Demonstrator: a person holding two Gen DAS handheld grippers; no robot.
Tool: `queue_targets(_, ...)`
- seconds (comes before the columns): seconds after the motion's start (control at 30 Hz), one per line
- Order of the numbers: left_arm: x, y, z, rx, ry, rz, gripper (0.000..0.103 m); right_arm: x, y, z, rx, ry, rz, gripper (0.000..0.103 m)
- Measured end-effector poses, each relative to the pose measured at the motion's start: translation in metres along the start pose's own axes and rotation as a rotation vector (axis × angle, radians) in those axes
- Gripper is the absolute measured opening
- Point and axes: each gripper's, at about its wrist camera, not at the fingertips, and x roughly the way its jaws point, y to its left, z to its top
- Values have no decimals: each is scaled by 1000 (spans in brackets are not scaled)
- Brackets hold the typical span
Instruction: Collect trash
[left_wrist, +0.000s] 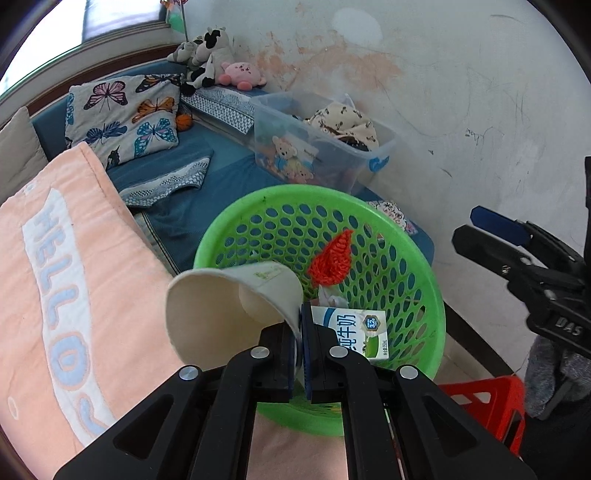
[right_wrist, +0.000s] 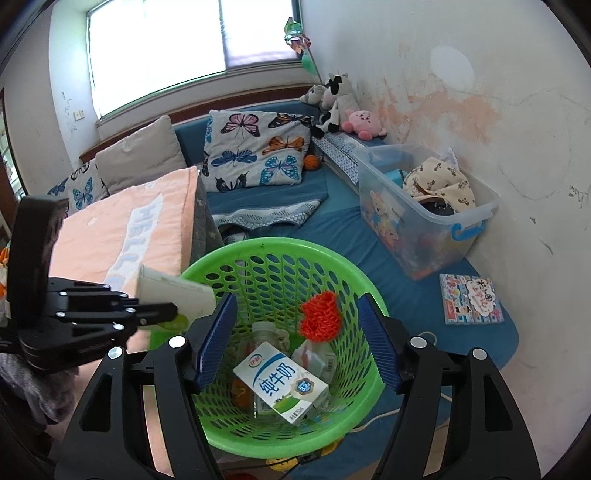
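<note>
A: What does the left tool (left_wrist: 300, 345) grasp?

B: A white paper cup (left_wrist: 232, 306), its wall pinched between the closed blue pads at the rim. The cup lies tilted, mouth open toward the camera, just ahead and left of the tool, at the near rim of the green basket (left_wrist: 424, 266).

A: How should such a cup handle?

B: Probably very light and easily crushed; a rim pinch deforms it, so a gentle hold seems enough. It likely drops free once released.

A: What lies beyond the tool?

B: Inside the basket: a milk carton (left_wrist: 364, 334), stiff-looking, and a red knitted piece (left_wrist: 330, 258), soft.

A: And the right tool (right_wrist: 297, 338)?

B: Spread wide and holding nothing, directly above the basket; the carton (right_wrist: 280, 382), a clear plastic bottle (right_wrist: 264, 332) and a crumpled wrapper (right_wrist: 314, 356) lie below, between its fingers.
</note>
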Motion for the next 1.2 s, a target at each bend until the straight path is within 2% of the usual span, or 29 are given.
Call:
queue_targets(0.1,2,-1,-1,4,1,6,13,-3,3,-1,-1,-3,5,69)
queue_targets(0.17,2,-1,-1,3,2,4,21,-5,5,-2,0,-7,10,69)
queue_targets(0.23,-1,-1,-2,3,-9,12,36,-6,7,-3,0,-8,14,69)
queue_targets(0.43,-19,4,-8,-1,-48,37,58,-12,16,-7,9,-12,32,69)
queue_targets(0.53,-30,8,-12,-7,-69,48,67,-18,24,-9,10,-21,37,75)
queue_targets(0.73,-60,21,-26,-27,-118,89,79,-26,41,-13,16,-32,66,80)
queue_targets(0.93,-92,35,-43,-42,-167,162,93,-31,62,-18,6,-23,101,86)
queue_targets(1.2,-132,58,-66,-85,-209,255,95,-31,94,-29,-10,11,150,91)
